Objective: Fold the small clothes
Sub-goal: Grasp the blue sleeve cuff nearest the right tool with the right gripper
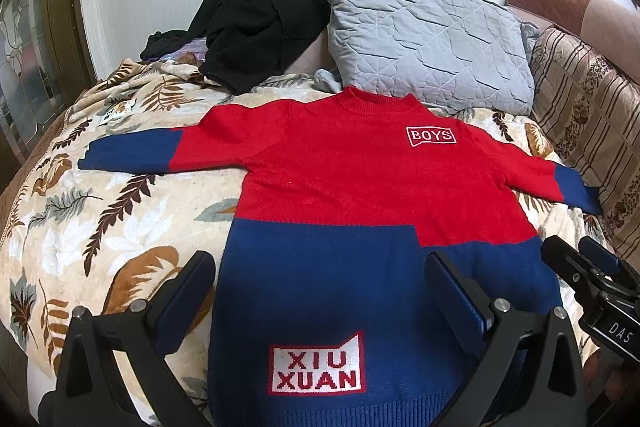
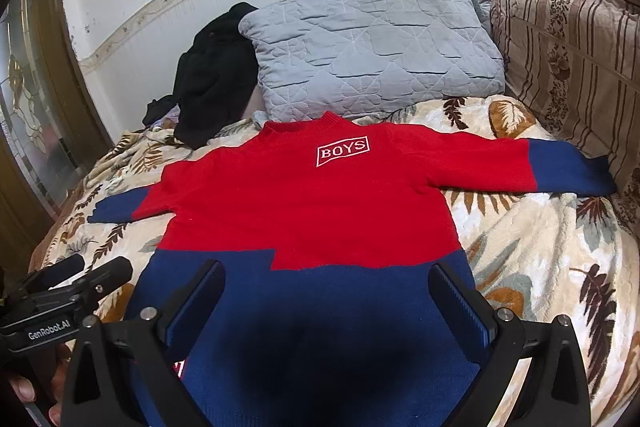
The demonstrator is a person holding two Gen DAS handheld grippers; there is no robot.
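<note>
A small red and blue knit sweater (image 1: 360, 187) lies flat, front up, on the leaf-print blanket (image 1: 100, 227), sleeves spread to both sides, with a "BOYS" patch at the chest and a "XIU XUAN" patch near the hem. It also shows in the right wrist view (image 2: 312, 211). My left gripper (image 1: 320, 279) is open and empty, hovering over the hem's left part. My right gripper (image 2: 326, 287) is open and empty over the hem's right part. Each gripper shows in the other's view: the right gripper (image 1: 580, 255), the left gripper (image 2: 96, 271).
A grey quilted pillow (image 1: 432, 35) lies just behind the collar. A pile of black clothing (image 1: 256, 23) sits at the back left. A striped cushion (image 1: 592, 115) and sofa arm border the right side. A white wall stands behind, a glass door at the left.
</note>
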